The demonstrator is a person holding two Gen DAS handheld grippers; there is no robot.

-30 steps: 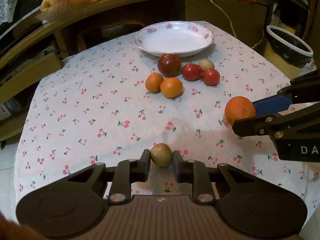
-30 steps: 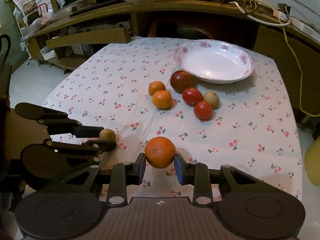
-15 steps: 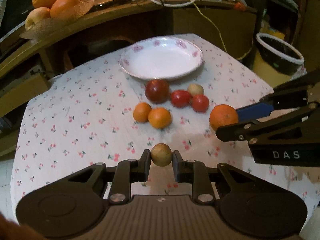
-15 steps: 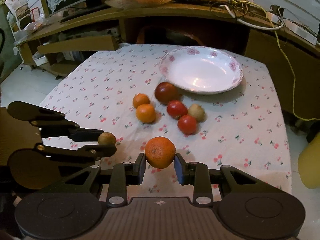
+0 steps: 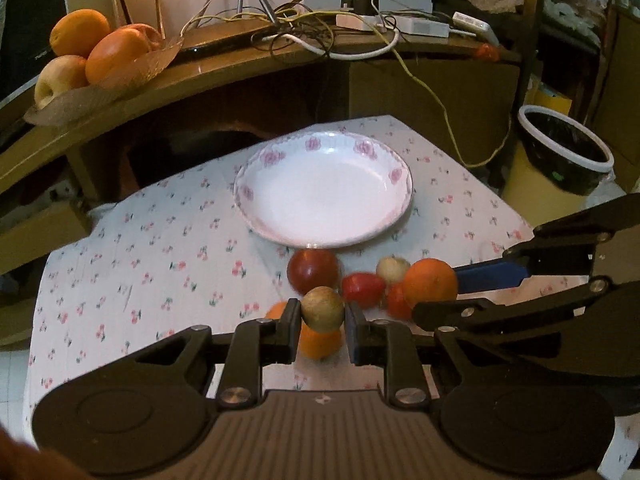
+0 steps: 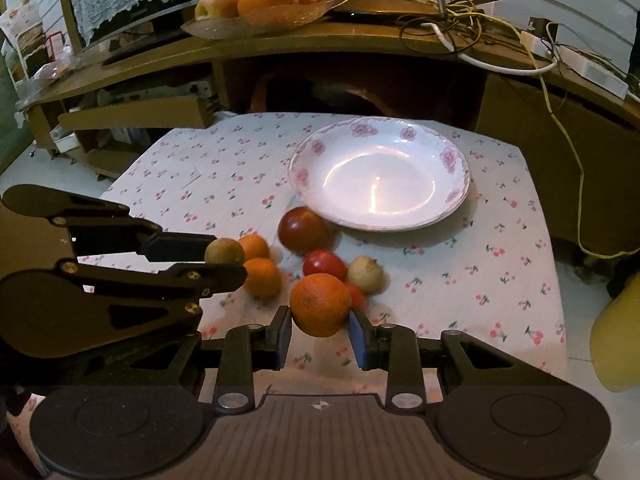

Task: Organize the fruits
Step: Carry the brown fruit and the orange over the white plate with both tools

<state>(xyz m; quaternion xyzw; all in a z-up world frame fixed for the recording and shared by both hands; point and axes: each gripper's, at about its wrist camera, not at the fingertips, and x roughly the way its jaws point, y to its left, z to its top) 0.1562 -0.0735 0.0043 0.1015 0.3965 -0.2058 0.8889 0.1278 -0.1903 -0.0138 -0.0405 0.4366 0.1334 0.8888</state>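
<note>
While the left gripper (image 5: pixel 322 316) pinches a brown fruit (image 5: pixel 322 308) and the right gripper (image 6: pixel 319 328) an orange (image 6: pixel 320 304) above the table's near-edge fruits (image 6: pixel 312 230), either could roll off the plate (image 6: pixel 380 176) if dropped.

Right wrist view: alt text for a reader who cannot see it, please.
The right gripper holds an orange above a cherry-print tablecloth. Beyond lie loose fruits and an empty floral plate; at left, the left gripper holds a small brownish fruit.

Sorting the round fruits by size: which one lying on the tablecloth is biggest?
The dark red apple, lying right at the near rim of the white flowered plate; it is larger and darker than the small oranges, red tomatoes and pale fruit beside it.
</note>
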